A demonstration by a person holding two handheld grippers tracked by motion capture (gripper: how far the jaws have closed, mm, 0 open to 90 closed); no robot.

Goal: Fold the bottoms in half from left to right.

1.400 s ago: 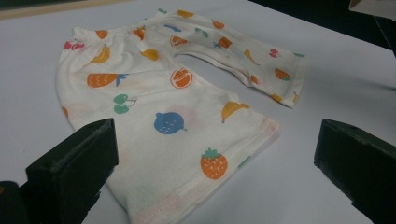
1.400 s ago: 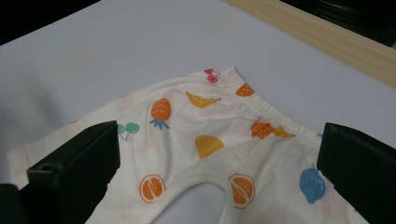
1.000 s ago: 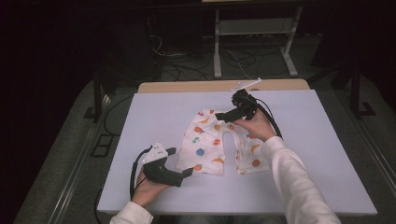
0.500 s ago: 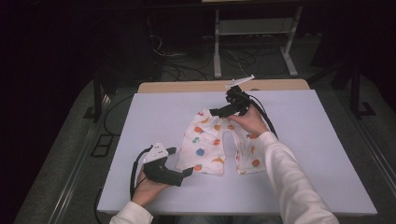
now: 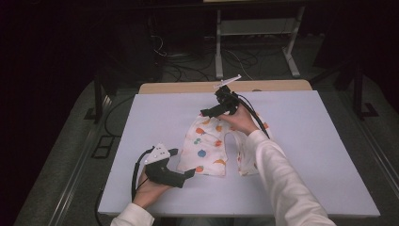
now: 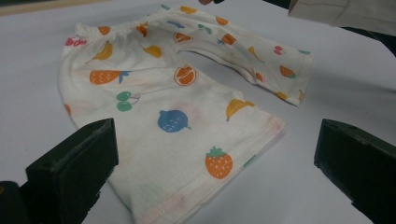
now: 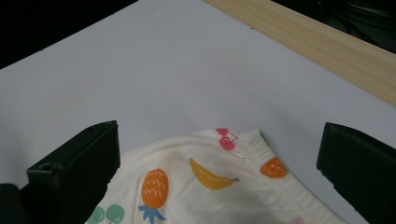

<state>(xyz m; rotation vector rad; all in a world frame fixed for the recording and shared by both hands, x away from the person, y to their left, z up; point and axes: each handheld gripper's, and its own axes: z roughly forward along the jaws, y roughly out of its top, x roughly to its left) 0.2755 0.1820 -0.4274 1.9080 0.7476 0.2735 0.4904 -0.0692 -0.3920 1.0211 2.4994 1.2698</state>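
Observation:
A small pair of white shorts [image 5: 209, 146] printed with fruit lies flat in the middle of the white table [image 5: 310, 141], its two legs toward the person. My left gripper [image 5: 188, 173] rests on the table at the hem of the left leg [image 6: 219, 163], jaws wide open with nothing between them. My right gripper [image 5: 207, 112] hovers over the waistband [image 7: 243, 144] at the far end, also open and empty. The person's right hand and white sleeve [image 5: 277, 174] cover part of the right leg.
A wooden strip [image 5: 277, 86] runs along the table's far edge. Beyond it stand a metal frame [image 5: 254, 37] and cables on a dark floor. White table surface lies bare on the left [image 5: 141, 117] and right sides.
My right gripper has moved away from the person, from over the crotch of the shorts up to the waistband. The left gripper has stayed put.

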